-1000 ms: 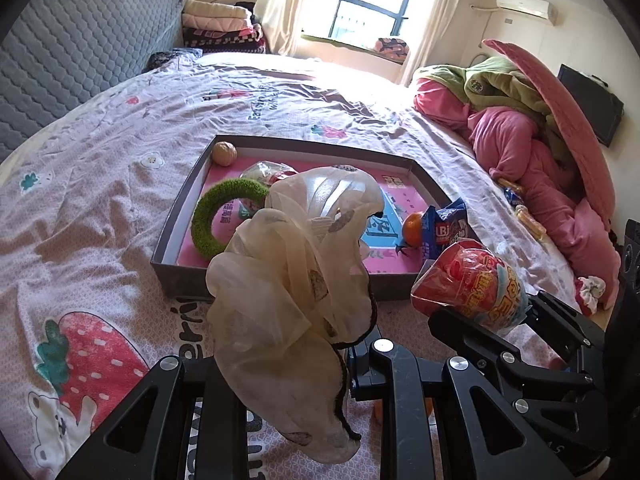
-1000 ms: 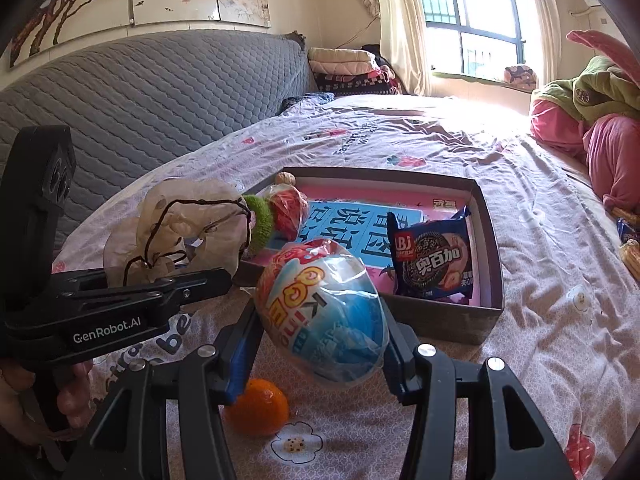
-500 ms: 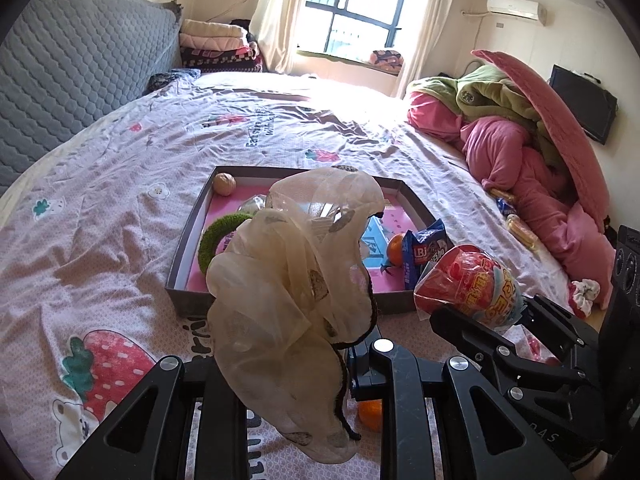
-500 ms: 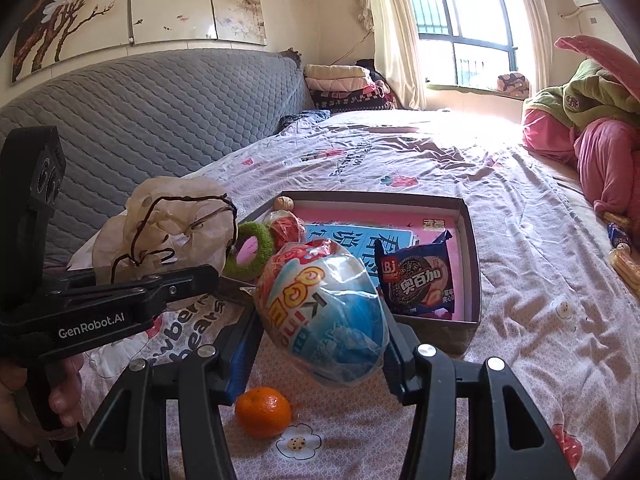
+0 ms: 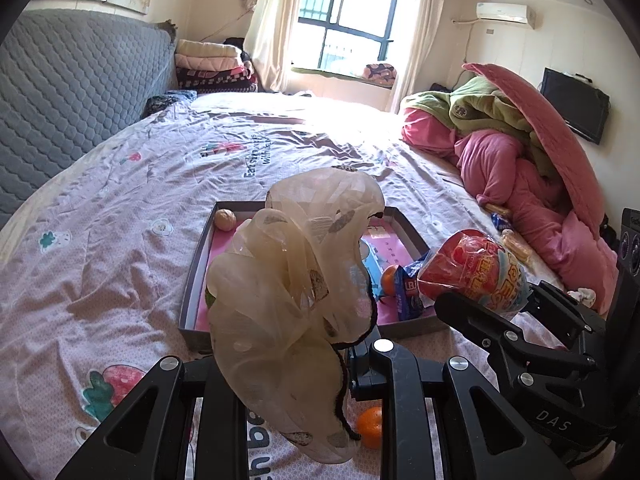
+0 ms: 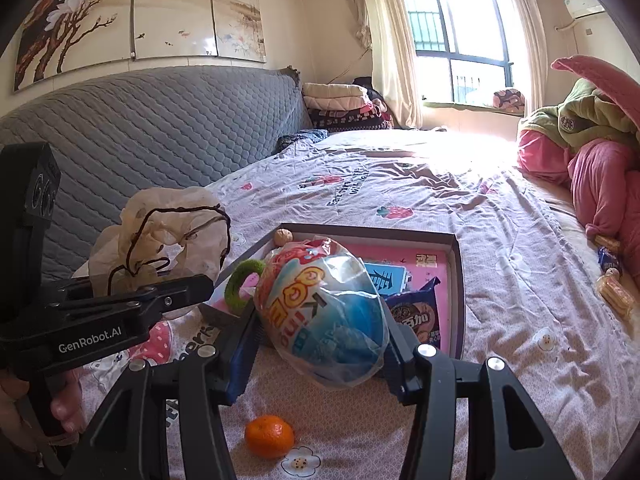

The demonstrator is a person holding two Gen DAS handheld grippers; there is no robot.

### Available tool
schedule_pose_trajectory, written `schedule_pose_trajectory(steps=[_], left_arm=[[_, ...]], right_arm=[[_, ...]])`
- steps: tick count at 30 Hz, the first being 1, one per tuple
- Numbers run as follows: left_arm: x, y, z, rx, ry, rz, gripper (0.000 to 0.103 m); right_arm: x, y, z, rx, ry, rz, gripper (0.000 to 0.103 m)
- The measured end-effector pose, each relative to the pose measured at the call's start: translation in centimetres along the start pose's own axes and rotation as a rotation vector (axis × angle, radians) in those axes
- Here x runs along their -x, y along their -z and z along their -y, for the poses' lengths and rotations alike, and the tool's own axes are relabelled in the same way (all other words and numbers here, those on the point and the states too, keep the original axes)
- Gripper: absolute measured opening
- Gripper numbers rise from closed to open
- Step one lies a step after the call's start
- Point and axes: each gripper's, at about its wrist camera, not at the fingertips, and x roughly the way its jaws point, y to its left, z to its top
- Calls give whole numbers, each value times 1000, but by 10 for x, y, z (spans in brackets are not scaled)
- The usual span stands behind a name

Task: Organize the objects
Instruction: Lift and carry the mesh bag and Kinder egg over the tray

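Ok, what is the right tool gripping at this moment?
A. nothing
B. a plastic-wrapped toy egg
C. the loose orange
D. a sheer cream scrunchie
B: in the right wrist view the right tool is closed around the plastic-wrapped toy egg; the left tool has the scrunchie, and the loose orange lies on the bed sheet.

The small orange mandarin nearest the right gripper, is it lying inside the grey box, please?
No, the small orange mandarin lies on the bedsheet, outside the grey box.

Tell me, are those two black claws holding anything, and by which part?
Left gripper pinches the scarf by its lower folds; right gripper clamps the egg by its sides.
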Motion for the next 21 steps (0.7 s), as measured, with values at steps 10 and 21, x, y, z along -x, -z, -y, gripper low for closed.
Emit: schedule_pose_trajectory(steps=[10, 21], left_arm=[[-13, -14, -6, 20, 5, 1, 24], [-25, -24, -17, 28, 1, 4, 24]], right_arm=[[-5, -17, -2, 22, 0, 34, 54], [-14, -25, -1, 19, 7, 36, 54]])
